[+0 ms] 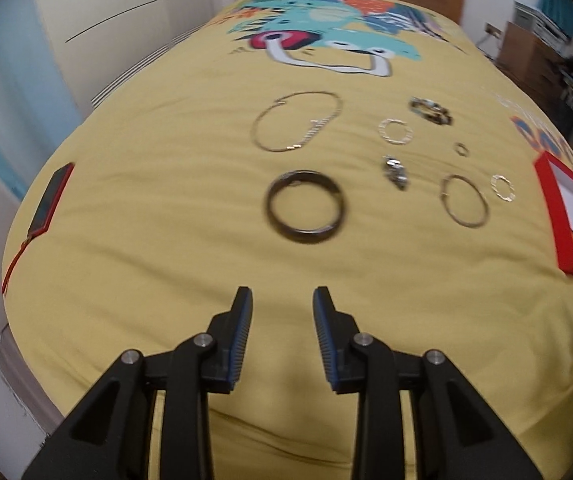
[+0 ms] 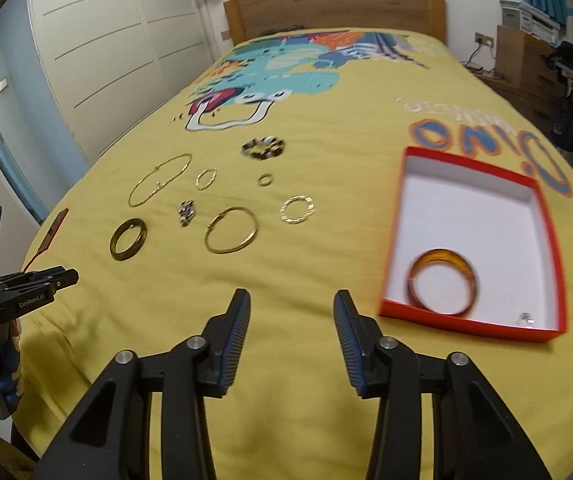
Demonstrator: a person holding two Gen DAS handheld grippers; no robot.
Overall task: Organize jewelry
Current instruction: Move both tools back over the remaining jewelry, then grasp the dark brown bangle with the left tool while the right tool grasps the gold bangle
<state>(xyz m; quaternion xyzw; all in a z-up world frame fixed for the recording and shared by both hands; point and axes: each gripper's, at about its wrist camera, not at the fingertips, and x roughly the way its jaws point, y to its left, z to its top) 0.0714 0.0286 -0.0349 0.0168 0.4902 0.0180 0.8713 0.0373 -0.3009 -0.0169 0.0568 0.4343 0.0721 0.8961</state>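
Box: I had the shallow red cardboard box with white inside [image 2: 542, 216] lying near the bed's right edge, already holding an amber plastic bangle [image 2: 442, 282], so I judged it the collecting place.
Loose pieces: the rest lay spread over the yellow printed bedspread [image 1: 166, 208], mid-width.
Left gripper [image 1: 282, 294]: I saw its jaws partly open, empty; the dark wide bangle [image 1: 305, 208] lay just ahead of the tips, apart.
Right gripper [image 2: 292, 298]: partly open, empty; the box lay just right of its fingertips.

red box [image 1: 565, 216]: cut off right | small clear item [image 2: 525, 319]: unidentifiable
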